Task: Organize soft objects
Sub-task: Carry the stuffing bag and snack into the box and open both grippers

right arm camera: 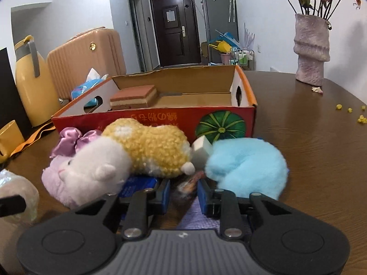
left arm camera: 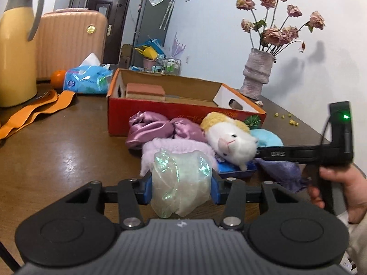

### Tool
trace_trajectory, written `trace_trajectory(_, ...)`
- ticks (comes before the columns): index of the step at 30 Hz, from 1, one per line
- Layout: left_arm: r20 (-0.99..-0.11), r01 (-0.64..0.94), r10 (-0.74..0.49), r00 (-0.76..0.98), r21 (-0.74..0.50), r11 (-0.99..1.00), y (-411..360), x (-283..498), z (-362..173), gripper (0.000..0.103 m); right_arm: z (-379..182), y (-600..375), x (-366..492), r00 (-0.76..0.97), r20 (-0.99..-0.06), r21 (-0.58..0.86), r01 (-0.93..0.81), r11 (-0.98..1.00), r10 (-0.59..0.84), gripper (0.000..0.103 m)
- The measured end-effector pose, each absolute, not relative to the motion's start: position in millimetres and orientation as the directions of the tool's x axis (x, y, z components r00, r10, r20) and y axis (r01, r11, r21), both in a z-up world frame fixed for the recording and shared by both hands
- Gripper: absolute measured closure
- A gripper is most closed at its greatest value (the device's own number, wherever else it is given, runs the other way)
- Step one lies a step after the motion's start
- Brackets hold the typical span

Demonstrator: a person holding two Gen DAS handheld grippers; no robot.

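1. Our left gripper (left arm camera: 181, 189) has its jaws clamped on the iridescent pouch (left arm camera: 181, 178), a crinkly, see-through soft bundle. The blue pads press it from both sides, and it bulges above and below them.

2. We judge this pouch to be very light and easy to crush. Its film looks slippery, so a hold across the thick middle, as now, seems safer than a hold at a loose edge.

3. Our right gripper (right arm camera: 183, 191) is low on the table (right arm camera: 309, 149), just before the pile. Its jaws stand apart with a narrow gap. Something small and blurred lies between them, and we cannot tell what it is or if the pads touch it.

4. The other soft things lie together in front of the red cardboard box (right arm camera: 160, 116): the hamster plush (right arm camera: 128, 158), the blue fluffy ball (right arm camera: 247, 165), the purple satin bow (left arm camera: 158, 126) and the lilac fuzzy piece (left arm camera: 174, 147). A purple cloth (left arm camera: 282, 169) lies under the right gripper.

5. The box is open and holds only a brown sponge block (right arm camera: 133, 96) at one end, so much room is left.

6. The plush looks light and springy; we would take it around the body, not by an ear. The ball will squash, so the jaws must open wide before closing on it.
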State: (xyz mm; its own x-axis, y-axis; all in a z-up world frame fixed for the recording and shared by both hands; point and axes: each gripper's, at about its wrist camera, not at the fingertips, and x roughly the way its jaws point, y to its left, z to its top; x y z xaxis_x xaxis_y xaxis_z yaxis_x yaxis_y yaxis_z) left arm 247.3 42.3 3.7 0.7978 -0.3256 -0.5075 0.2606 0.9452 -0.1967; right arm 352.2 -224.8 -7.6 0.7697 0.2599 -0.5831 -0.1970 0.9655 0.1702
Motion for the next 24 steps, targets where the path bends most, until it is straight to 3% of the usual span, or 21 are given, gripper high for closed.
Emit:
trace_trajectory(11, -0.501, 0.265, -0.316, 0.806, -0.171, 0.949, 40, 236, 7, 0.055, -11, -224, 338, 0.758, -0.617, 0.074, -0.213, 0.974, 0.212, 0.086)
trace_trajectory(17, -0.502, 0.279, -0.331, 0.799, -0.179, 0.943, 38, 232, 4, 0.055, -2, -243, 307, 0.761, -0.611, 0.083, -0.213, 0.973, 0.219, 0.083)
trace_trajectory(20, -0.500, 0.289, -0.340, 0.796, -0.179, 0.940, 33, 233, 5, 0.055, -1, -242, 313, 0.758, -0.616, 0.090, -0.204, 0.975, 0.216, 0.075)
trace_trajectory(24, -0.484, 0.300, -0.342, 0.805, -0.166, 0.940, 31, 229, 10, 0.055, -9, -236, 328, 0.739, -0.648, 0.069, -0.187, 0.980, 0.186, 0.075)
